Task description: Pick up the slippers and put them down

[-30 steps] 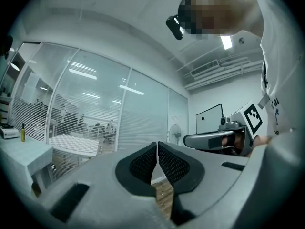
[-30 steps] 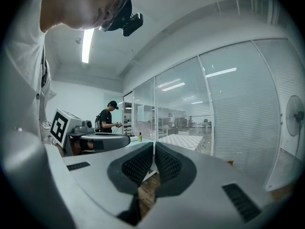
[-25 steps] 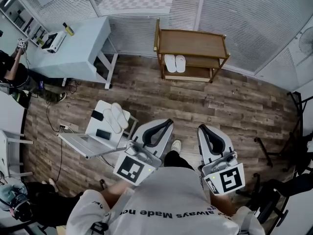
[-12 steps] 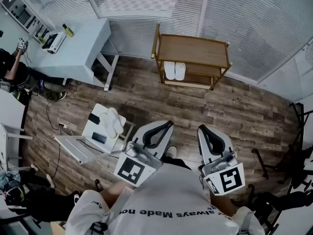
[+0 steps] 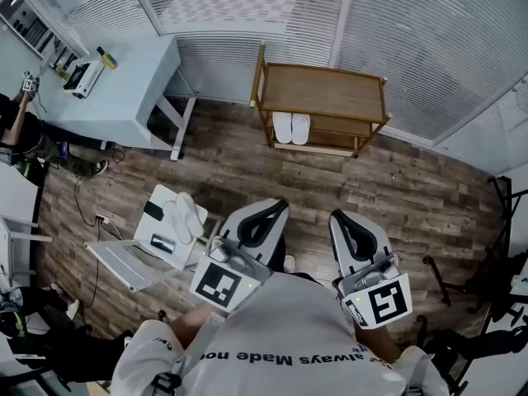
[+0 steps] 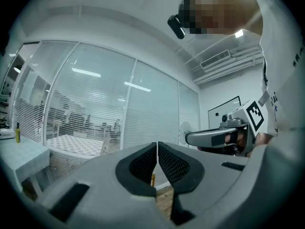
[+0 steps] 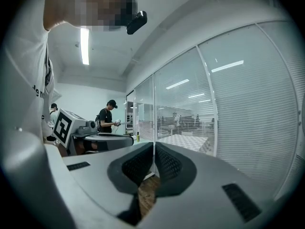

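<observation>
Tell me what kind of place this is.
Probably an office or lab room: blind-lined glass partition walls, a pale desk carrying equipment, and a wooden rack holding white slippers.

With the shelf rack (image 5: 322, 89) as landmark, we place the first pair of slippers (image 5: 291, 127) on its lower shelf, the tabletop (image 5: 124, 81) to its left, and the second pair of slippers (image 5: 183, 217) on a chair (image 5: 124, 264) before it, leftward, nearer us.
</observation>
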